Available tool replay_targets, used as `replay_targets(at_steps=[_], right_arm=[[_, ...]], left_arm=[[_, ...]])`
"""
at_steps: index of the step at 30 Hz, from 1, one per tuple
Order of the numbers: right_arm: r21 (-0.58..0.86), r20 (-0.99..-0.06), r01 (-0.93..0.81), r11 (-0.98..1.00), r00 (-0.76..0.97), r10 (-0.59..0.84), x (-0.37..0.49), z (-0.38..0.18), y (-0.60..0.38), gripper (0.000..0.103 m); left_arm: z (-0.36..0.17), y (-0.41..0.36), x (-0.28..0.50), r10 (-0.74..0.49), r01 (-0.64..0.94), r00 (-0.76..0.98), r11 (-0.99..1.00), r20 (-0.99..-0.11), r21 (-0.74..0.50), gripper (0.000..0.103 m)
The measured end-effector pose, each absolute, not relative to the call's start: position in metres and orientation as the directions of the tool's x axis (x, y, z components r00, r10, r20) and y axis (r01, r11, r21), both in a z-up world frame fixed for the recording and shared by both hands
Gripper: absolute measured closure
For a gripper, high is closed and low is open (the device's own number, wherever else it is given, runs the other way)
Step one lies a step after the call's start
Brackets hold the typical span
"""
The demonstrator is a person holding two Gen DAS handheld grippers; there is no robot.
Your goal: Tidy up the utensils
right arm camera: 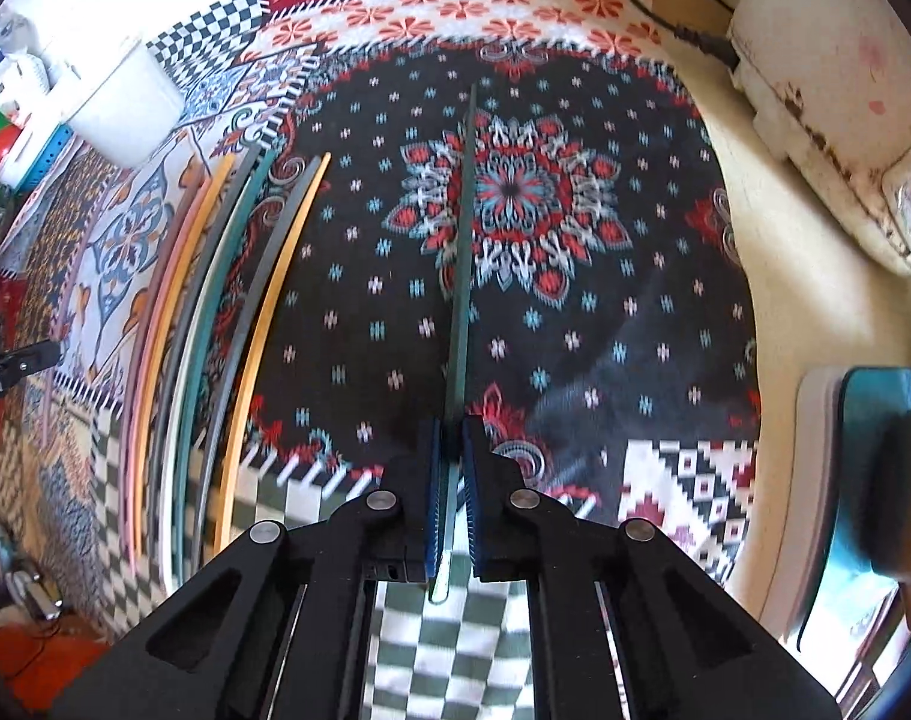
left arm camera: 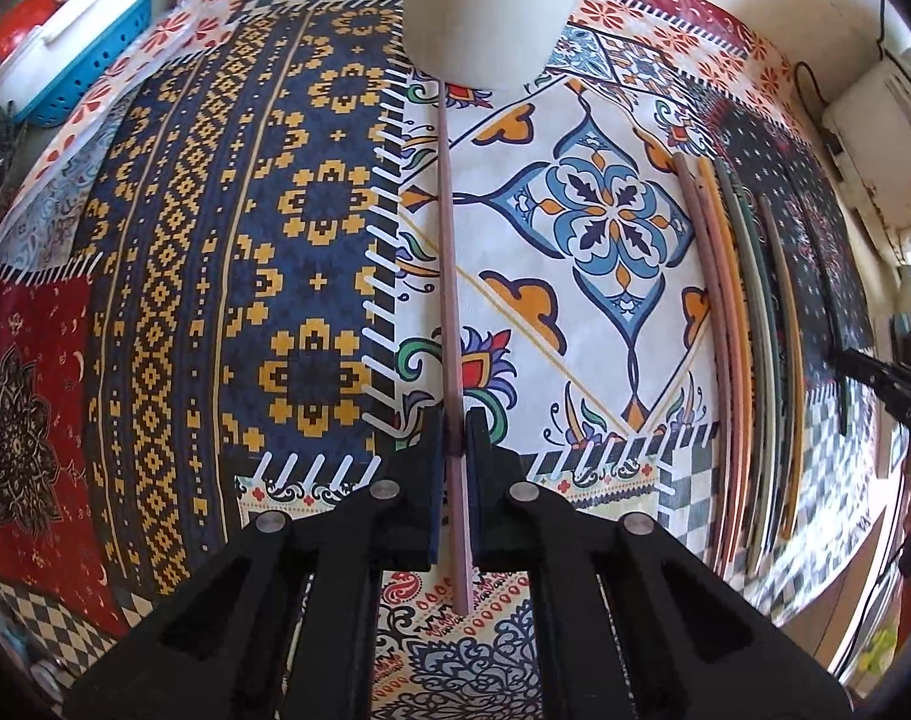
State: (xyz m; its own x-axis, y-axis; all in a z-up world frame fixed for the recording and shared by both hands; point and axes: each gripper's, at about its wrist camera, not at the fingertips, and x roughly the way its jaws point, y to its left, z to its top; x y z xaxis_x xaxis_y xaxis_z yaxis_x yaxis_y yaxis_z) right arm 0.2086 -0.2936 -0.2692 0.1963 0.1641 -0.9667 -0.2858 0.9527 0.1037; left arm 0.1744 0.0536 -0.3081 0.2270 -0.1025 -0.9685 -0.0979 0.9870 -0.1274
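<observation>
Chopsticks are the utensils here, and each gripper holds one. At the bottom centre of the left wrist view, the left gripper [left arm camera: 457,429] points steeply down at the table, its jaws nearly closed, pinching a mauve chopstick [left arm camera: 448,252] that runs straight up the frame until its far end meets the base of a white cup [left arm camera: 494,12] at the top centre. In the right wrist view the right gripper [right arm camera: 450,438] is posed the same way, pointing steeply down with its blue pads [right arm camera: 434,480] clamped on a dark green chopstick [right arm camera: 463,252] that reaches up over the black flowered patch of the patterned tablecloth [right arm camera: 635,324]. The loose chopsticks [left arm camera: 733,324] lie side by side in a row at the right of the left view, and at the left of the right view; roughly eight can be made out, in pink, orange, grey, green and white, though the blur makes an exact count uncertain. One blue basket [left arm camera: 89,63] sits at the upper left of the left view.
</observation>
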Motion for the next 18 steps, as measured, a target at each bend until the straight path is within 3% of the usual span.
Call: replay_targets(at_steps=[9, 18], right_arm=[[0.117, -0.958, -0.242, 0.963, 0.227, 0.173, 0.237, -0.265, -0.297, 0.096], [0.080, -0.958, -0.261, 0.962, 0.247, 0.147, 0.275, -0.271, -0.283, 0.091]], left_arm=[[-0.301, 0.052, 0.217, -0.083, -0.058, 0.224, 0.993, -0.971, -0.099, 0.073], [-0.303, 0.052, 0.248, -0.034, -0.026, 0.238, 0.999, -0.971, -0.041, 0.071]])
